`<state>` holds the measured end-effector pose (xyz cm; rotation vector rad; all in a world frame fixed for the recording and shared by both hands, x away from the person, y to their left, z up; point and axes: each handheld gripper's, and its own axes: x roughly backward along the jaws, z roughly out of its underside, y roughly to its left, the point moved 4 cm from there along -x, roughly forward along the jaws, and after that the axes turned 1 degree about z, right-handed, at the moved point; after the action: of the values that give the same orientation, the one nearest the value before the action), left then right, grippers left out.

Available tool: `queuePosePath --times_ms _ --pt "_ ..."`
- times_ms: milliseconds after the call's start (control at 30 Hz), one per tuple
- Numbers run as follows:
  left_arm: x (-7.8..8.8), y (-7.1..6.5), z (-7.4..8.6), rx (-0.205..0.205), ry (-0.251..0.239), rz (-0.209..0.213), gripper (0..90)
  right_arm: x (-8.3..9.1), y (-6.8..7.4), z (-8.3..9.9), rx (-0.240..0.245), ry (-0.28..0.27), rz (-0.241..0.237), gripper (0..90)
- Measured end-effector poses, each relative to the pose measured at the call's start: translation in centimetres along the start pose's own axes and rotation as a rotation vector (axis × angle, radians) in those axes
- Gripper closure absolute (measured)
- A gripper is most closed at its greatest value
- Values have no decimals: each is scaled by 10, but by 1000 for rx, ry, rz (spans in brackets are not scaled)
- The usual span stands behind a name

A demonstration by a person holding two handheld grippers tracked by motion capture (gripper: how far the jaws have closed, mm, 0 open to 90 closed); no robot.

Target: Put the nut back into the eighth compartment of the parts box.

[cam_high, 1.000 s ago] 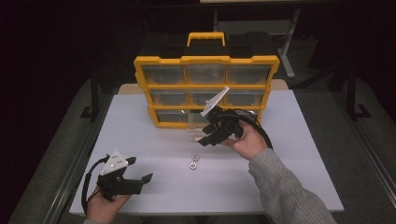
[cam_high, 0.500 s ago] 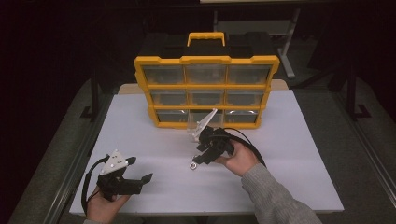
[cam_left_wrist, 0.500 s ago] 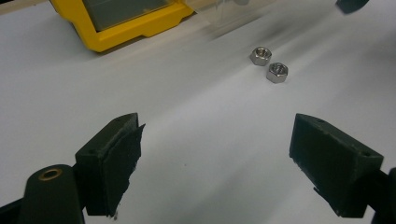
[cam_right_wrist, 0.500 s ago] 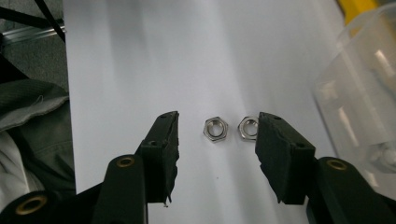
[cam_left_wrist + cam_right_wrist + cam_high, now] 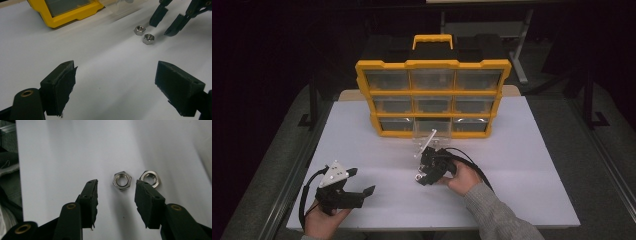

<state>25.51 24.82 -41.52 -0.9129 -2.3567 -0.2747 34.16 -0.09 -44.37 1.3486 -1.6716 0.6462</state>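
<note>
The right claw (image 5: 116,186) is held low over the white worktop (image 5: 522,165), its jaws partly spread and just brought somewhat closer together. Between the jaw tips one steel nut (image 5: 122,180) is seen lying flat on the worktop; neither pad is pressed against it, so nothing is pinched. A second nut (image 5: 151,178) lies just beside the first, partly hidden behind the tip of one jaw. In the left gripper view the same two nuts (image 5: 139,30) (image 5: 148,39) are seen side by side, close together, with the right claw (image 5: 163,25) poised just over them. In the high view the right claw (image 5: 424,176) is seen in the middle of the worktop, in front of the organizer.

The left claw (image 5: 115,77) is spread wide and nothing is held or touched by it; bare worktop is seen between its jaws. In the high view it (image 5: 362,182) is found near the front left corner of the worktop, well apart from the nuts.

A yellow organizer (image 5: 432,97) with a carrying handle stands upright at the back of the worktop, with nine clear drawers in three rows. The middle drawer of the bottom row (image 5: 431,134) is pulled forward. What lies in the drawers cannot be told.
</note>
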Motion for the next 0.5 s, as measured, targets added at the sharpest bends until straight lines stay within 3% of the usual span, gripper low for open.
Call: queuePosePath --times_ms 233,500 --pt "0 1 0 0 -3 0 160 -15 -1 2 10 33 6 544" --pt "0 2 0 -1 -2 -4 159 -23 -1 -2 38 25 28 601"
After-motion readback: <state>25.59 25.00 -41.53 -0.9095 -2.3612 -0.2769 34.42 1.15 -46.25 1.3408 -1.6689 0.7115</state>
